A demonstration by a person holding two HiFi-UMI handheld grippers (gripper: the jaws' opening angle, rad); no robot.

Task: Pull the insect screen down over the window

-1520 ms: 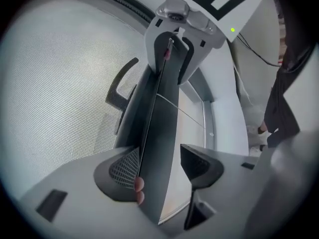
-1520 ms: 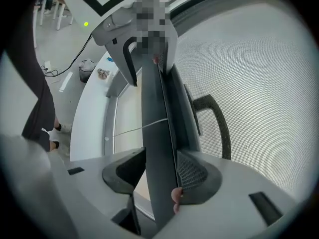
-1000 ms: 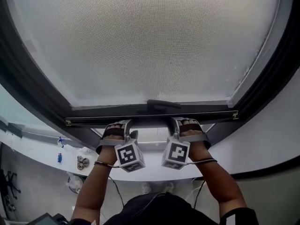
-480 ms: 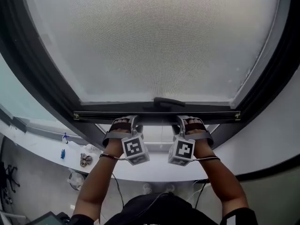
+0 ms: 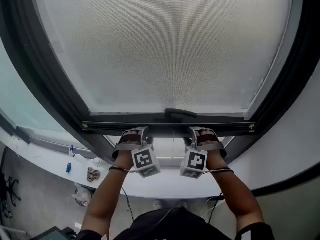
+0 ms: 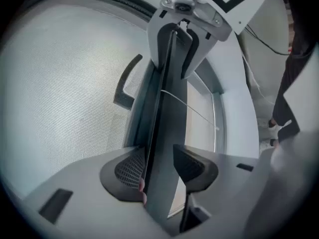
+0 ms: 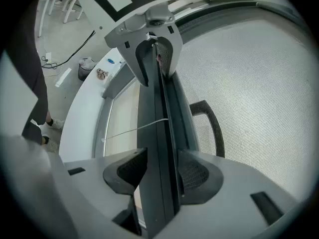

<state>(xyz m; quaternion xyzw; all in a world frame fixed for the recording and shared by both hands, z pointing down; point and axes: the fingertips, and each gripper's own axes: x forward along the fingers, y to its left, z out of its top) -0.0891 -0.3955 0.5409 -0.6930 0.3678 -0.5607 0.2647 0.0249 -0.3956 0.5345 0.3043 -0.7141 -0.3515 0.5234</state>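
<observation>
One insect screen (image 5: 165,44) is seen drawn over most of the window. Its single dark bottom bar (image 5: 105,126) lies across the lower edge of the mesh. One dark handle (image 5: 180,114) is fixed at the middle of that bar. Below the bar a narrow pale strip of window is left uncovered.

Two claws are held up to the bar from below, one on each side of the handle. Each is carried in one hand and bears one marker cube. The left claw (image 5: 136,132) is set on the bar just left of the handle. Its jaws have just been closing and are clamped on the bar, which runs between the pads (image 6: 130,169). The right claw (image 5: 197,131) is set just right of the handle. Its jaws have just been opening, and the bar is seen between them, with the pads (image 7: 195,176) standing close on either side rather than pressed hard. One thin pale cord (image 7: 134,130) is stretched away from the bar across the uncovered strip.

On the white sill (image 5: 50,156), toward its left end, one small blue bottle (image 5: 68,167) and one brownish clump (image 5: 92,174) are seen near each other. One bin (image 5: 82,196) stands on the floor below the sill edge. What it holds cannot be made out.
</observation>
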